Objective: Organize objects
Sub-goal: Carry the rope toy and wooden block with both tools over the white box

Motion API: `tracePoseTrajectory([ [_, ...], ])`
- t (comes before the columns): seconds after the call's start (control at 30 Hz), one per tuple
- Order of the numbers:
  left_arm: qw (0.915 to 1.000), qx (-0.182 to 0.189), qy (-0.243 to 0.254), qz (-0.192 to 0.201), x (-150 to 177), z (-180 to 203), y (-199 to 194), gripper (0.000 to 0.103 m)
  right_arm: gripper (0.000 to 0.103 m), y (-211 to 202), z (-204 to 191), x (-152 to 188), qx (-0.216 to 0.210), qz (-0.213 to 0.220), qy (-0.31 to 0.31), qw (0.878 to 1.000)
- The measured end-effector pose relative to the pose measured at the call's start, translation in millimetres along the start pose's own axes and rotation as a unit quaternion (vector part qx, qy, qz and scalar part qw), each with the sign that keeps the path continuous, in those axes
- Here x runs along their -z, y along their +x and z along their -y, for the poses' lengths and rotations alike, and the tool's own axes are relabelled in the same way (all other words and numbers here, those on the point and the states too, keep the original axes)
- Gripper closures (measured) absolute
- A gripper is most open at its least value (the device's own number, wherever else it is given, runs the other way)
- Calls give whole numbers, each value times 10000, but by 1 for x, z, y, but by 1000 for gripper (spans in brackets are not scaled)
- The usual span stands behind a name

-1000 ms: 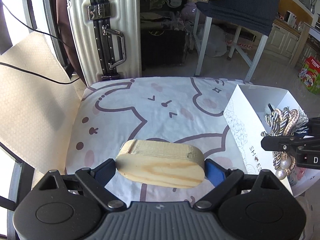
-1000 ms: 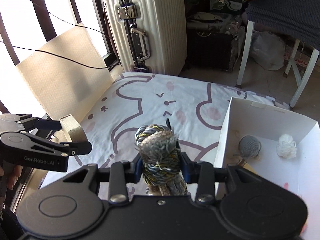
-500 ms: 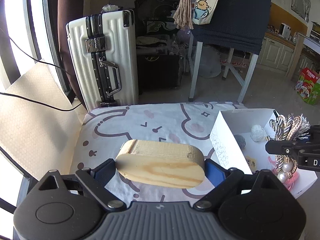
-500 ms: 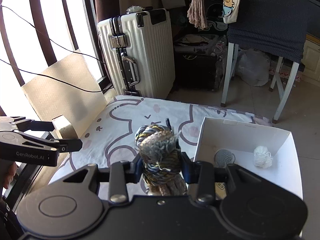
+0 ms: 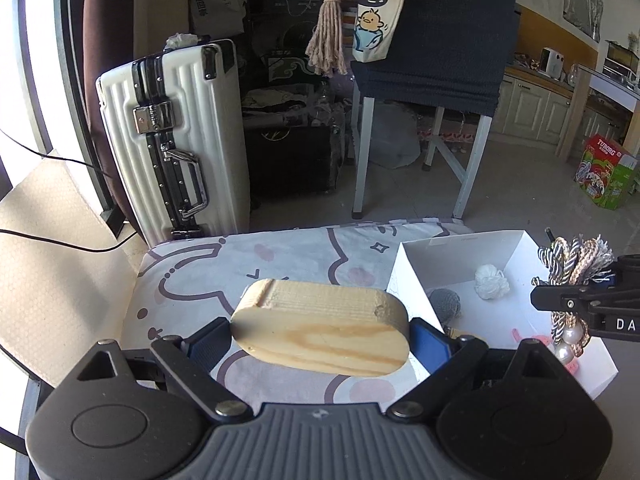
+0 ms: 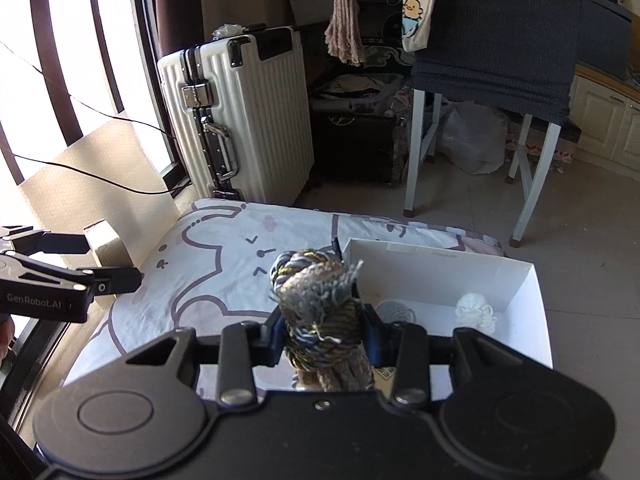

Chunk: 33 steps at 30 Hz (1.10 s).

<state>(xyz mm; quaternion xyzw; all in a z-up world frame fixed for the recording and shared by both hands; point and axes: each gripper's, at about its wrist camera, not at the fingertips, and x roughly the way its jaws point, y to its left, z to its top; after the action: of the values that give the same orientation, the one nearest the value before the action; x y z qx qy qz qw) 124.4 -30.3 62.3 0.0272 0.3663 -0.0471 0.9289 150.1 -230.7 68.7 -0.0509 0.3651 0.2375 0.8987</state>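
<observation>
Left gripper (image 5: 320, 330): fingers wide, clamped on ends of wooden block (image 5: 320, 330), long axis crosswise between pads, held in air above patterned cloth (image 5: 280, 256). Right gripper (image 6: 324, 340): fingers narrow, pinching rope bundle (image 6: 320, 304), which stands upright. White box (image 6: 536, 320) lies ahead-right of both (right gripper nearer, likely first to drop). Box already holds grey ball (image 6: 394, 312) and white ball (image 6: 476, 312).

Both wrist views downward, sharing white box (image 5: 460, 256)
</observation>
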Motion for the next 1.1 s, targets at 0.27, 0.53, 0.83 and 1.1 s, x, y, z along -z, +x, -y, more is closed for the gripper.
tracePoseTrajectory([
  [0.27, 9994, 284, 171, 29, -12, 37, 23, 9, 64, 2, 47, 7, 329, -41, 227, 9992],
  [0.53, 9966, 629, 524, 35, -19, 81, 47, 9, 64, 11, 93, 22, 608, -153, 544, 9965],
  [0.83, 9893, 1061, 972, -239, -12, 128, 76, 9, 64, 47, 145, 38, 959, -557, 1021, 9886],
  [1.1, 9659, 1498, 1999, -683, 6, 160, 101, 9, 64, 85, 147, 38, 802, -888, 1018, 9876],
])
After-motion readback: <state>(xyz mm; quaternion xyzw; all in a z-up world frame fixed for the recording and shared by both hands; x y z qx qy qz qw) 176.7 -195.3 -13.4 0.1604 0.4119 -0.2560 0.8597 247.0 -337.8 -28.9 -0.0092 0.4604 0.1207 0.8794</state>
